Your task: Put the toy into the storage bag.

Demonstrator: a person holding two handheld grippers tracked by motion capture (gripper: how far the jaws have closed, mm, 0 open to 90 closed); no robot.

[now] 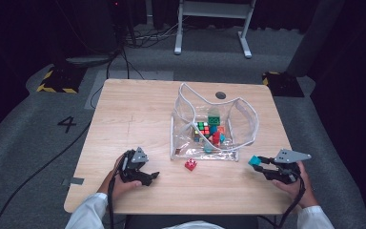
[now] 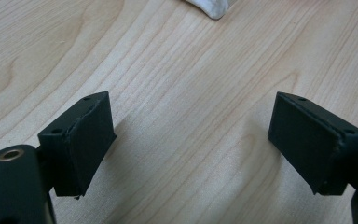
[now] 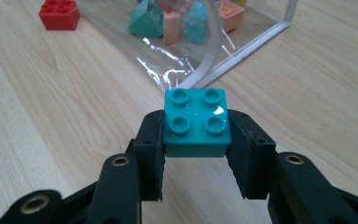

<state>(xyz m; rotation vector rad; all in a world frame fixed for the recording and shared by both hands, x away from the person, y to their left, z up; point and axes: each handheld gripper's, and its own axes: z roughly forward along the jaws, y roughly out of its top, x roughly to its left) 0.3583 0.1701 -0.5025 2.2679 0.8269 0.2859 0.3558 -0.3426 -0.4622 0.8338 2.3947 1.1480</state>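
wooden table (image 1: pixel 138 109), red brick (image 1: pixel 190 164), perhaps a puzzle cube (image 1: pixel 203 128)

In the right gripper view, the clear bag (image 3: pixel 242 56) is cut off by the top edge of the frame, and the pieces inside it at upper centre are blurred behind the plastic. In the left gripper view, a white edge (image 2: pixel 212 7) is cropped at the top. In the high view, the toys in the bag at centre are too small to tell apart, beyond a multicoloured cube (image 1: pixel 202 128)
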